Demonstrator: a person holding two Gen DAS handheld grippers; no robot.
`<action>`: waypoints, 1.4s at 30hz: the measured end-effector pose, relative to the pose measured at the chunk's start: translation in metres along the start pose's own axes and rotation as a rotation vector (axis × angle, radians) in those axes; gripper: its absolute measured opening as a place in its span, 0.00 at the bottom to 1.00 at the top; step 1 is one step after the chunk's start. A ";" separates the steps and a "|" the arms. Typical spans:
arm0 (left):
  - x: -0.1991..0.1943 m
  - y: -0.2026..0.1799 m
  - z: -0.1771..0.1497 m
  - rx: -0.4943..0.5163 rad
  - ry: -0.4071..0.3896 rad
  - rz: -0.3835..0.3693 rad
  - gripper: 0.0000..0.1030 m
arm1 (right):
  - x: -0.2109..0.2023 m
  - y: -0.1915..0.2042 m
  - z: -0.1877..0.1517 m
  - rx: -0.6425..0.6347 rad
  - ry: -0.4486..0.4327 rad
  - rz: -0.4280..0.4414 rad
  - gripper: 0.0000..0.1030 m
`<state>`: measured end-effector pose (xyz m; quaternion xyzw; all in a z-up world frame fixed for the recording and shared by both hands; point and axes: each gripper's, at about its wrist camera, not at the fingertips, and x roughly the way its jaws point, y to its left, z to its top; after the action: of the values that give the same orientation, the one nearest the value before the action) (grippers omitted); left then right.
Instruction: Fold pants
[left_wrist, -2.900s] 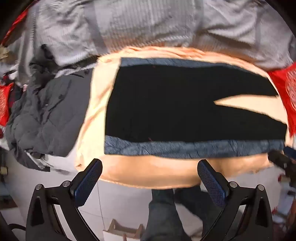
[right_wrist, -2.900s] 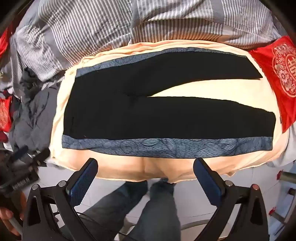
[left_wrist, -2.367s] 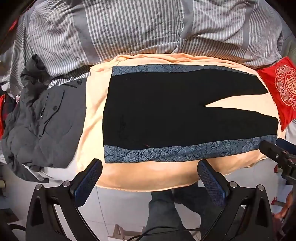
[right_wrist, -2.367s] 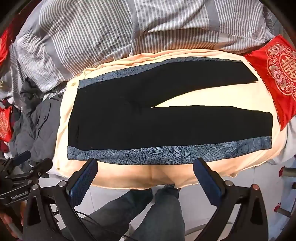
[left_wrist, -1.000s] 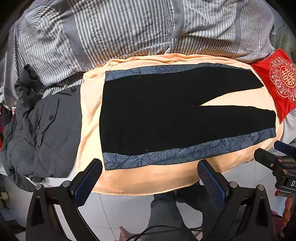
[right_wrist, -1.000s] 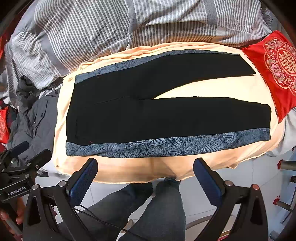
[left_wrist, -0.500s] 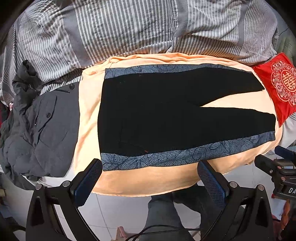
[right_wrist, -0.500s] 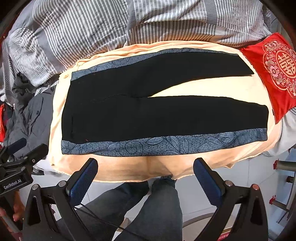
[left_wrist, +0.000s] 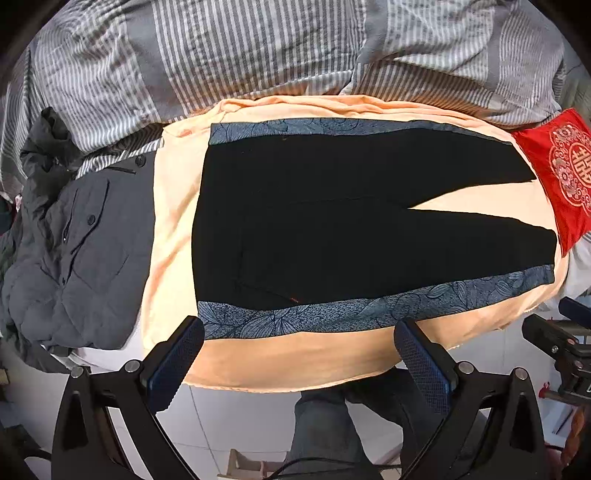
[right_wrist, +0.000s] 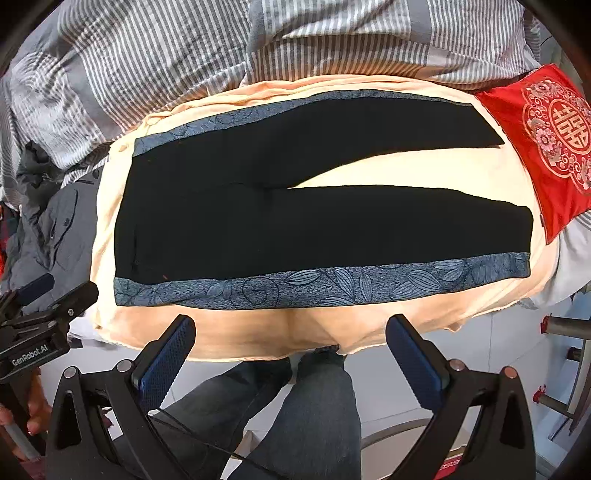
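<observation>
Black pants with blue patterned side stripes lie flat on a peach sheet, waist to the left, two legs spread to the right. They also show in the right wrist view. My left gripper is open and empty, held above the near edge of the bed below the waist end. My right gripper is open and empty, held above the near edge around the middle of the pants. Neither touches the cloth.
A grey jacket lies left of the sheet. A striped grey duvet lies behind. A red embroidered cushion sits at the right. The person's legs in jeans stand on white floor tiles below.
Both views have drifted slightly; the pants sit a little lower and nearer in frame than a second ago. Both grippers stay open. The pants have not moved.
</observation>
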<state>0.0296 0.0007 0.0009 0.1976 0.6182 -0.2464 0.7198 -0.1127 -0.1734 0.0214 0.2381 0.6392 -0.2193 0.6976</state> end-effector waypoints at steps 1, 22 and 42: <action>0.004 0.001 0.000 -0.007 0.005 -0.001 1.00 | 0.001 0.000 0.001 0.004 0.003 0.003 1.00; 0.089 0.003 0.006 -0.114 0.099 0.010 1.00 | 0.082 -0.007 0.017 0.073 0.061 0.183 1.00; 0.148 0.036 -0.060 -0.311 0.134 -0.191 0.87 | 0.241 -0.067 -0.047 0.545 0.071 0.806 0.69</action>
<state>0.0207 0.0486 -0.1555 0.0403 0.7112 -0.2012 0.6724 -0.1693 -0.1978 -0.2254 0.6479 0.4387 -0.0828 0.6172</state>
